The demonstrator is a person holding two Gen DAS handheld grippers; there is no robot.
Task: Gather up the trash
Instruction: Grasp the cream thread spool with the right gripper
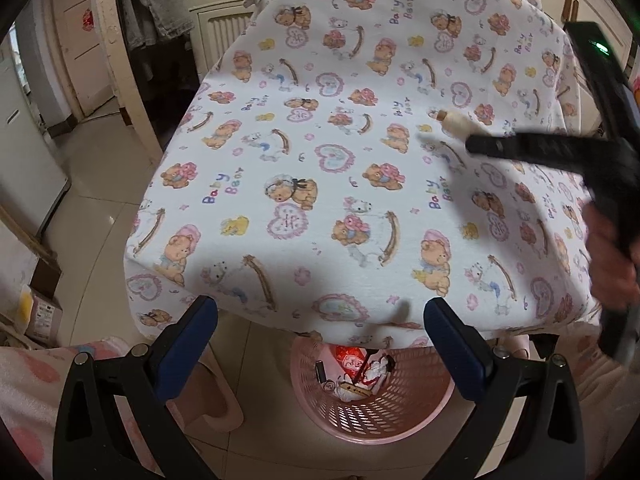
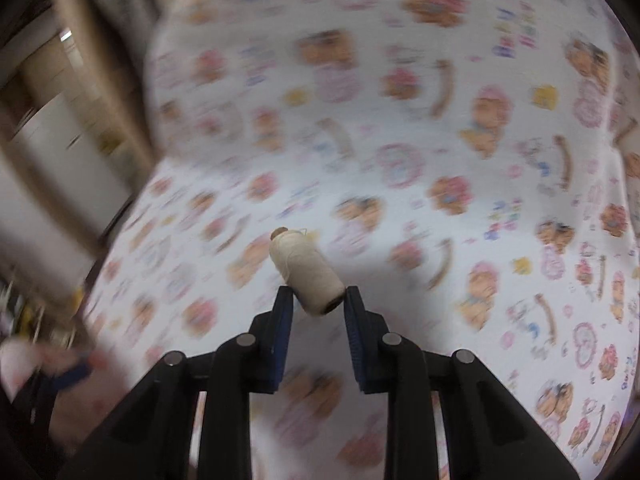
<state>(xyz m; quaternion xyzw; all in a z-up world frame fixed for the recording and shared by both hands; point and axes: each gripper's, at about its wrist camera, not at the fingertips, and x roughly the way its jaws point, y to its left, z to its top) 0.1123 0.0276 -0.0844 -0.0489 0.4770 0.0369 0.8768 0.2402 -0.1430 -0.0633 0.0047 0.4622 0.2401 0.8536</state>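
A tablecloth [image 1: 360, 168] printed with bears and hearts covered the table and filled most of both views. Below its near edge a pink basket [image 1: 400, 408] stood on the floor with scraps of trash [image 1: 360, 372] inside. The left gripper [image 1: 320, 320] hung above the basket, jaws spread wide and holding nothing. The right gripper [image 2: 318, 300] clenched a spool of cream thread [image 2: 306, 274] by its near end, above the cloth's right side.
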